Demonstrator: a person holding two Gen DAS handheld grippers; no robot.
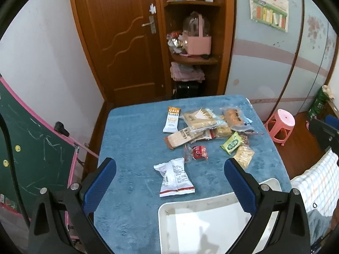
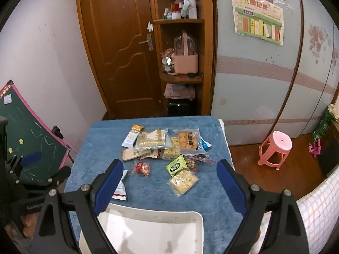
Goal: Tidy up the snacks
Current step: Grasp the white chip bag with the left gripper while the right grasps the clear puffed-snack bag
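Observation:
Snack packets lie scattered on a blue cloth-covered table (image 1: 131, 139). A white wrapper with a red band (image 1: 175, 176) lies nearest, between the fingers of my left gripper (image 1: 169, 183), which is open and above it. Further back are a red candy packet (image 1: 199, 152), a green packet (image 1: 232, 142), a clear cracker bag (image 2: 182, 181), an oat bar (image 1: 172, 118) and a pile of clear biscuit bags (image 2: 169, 141). An empty white tray (image 2: 152, 230) sits at the near table edge. My right gripper (image 2: 170, 182) is open above the cracker bag, holding nothing.
A wooden door (image 2: 120, 48) and a corner shelf with a pink basket (image 2: 186, 63) stand behind the table. A green chalkboard (image 1: 31, 148) leans at the left. A pink stool (image 2: 275, 148) stands on the wooden floor at the right, and a checked fabric (image 2: 317, 211) is near right.

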